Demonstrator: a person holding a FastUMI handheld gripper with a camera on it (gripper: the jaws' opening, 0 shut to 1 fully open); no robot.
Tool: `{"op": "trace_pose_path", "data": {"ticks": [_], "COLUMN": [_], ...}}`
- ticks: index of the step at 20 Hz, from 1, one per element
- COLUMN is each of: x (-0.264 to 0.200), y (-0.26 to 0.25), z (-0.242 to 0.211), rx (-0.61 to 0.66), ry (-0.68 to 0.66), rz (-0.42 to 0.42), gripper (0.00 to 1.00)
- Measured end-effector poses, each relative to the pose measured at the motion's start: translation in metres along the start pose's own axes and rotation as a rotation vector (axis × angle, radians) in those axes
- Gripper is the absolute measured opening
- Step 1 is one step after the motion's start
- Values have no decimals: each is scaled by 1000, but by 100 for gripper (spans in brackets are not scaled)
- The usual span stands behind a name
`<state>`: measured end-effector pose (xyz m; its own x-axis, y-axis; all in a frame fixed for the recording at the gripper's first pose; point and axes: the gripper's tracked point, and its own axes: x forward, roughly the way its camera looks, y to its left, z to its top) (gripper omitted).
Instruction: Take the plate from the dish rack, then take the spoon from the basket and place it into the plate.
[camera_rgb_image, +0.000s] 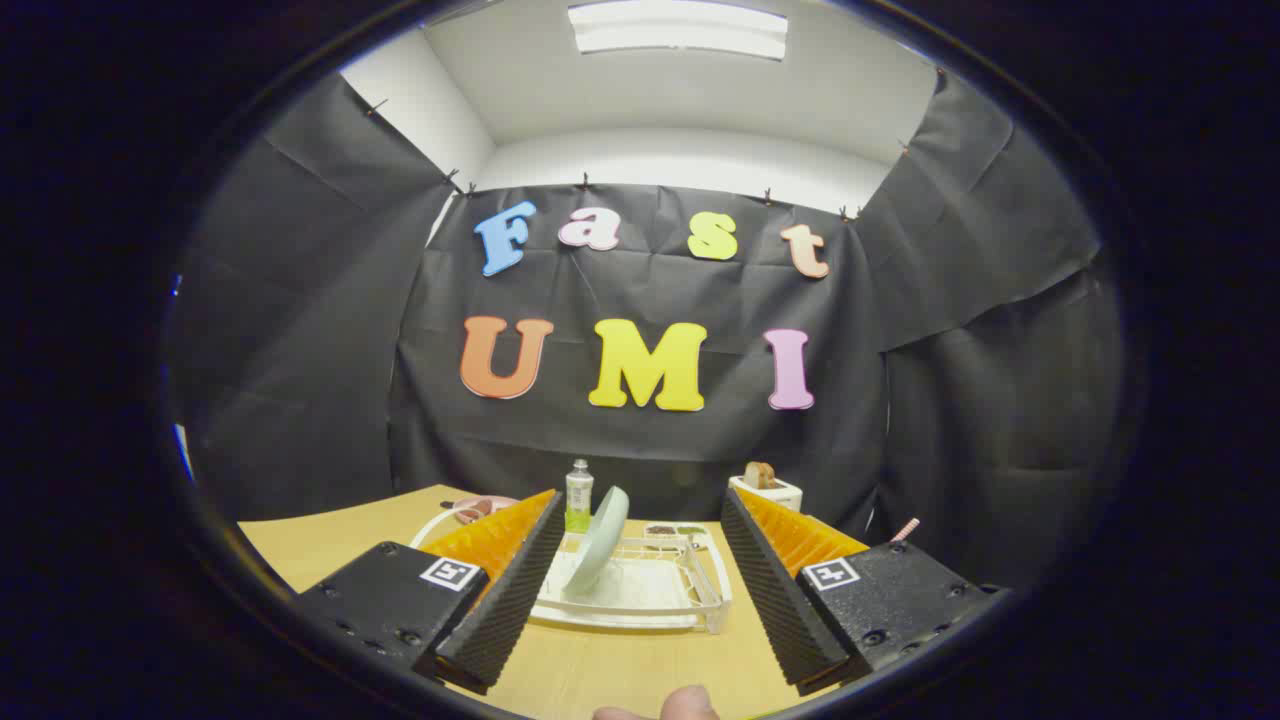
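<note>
Tongs (640, 600) spread wide and empty, plate (602, 550) still upright in the dish rack (690, 600), so nothing's done yet.

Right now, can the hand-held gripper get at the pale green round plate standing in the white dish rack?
Probably yes. The hand-held gripper is open, and the pale green round plate stands tilted in the white dish rack just ahead, between its fingers. Nothing lies on the wooden table between them.
</note>
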<state>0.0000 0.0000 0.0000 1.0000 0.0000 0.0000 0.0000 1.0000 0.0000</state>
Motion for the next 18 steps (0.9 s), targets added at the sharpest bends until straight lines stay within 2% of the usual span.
{"op": "trace_pose_path", "data": {"ticks": [2,5,12,18], "x": [2,4,3,5], "y": [2,-7,-28,-20], "z": [-1,-1,9,8], "rx": [11,44,30,-14], "ry": [6,11,-51,-41], "rz": [21,-2,-122,-111], "gripper": [100,100,100,100]}}
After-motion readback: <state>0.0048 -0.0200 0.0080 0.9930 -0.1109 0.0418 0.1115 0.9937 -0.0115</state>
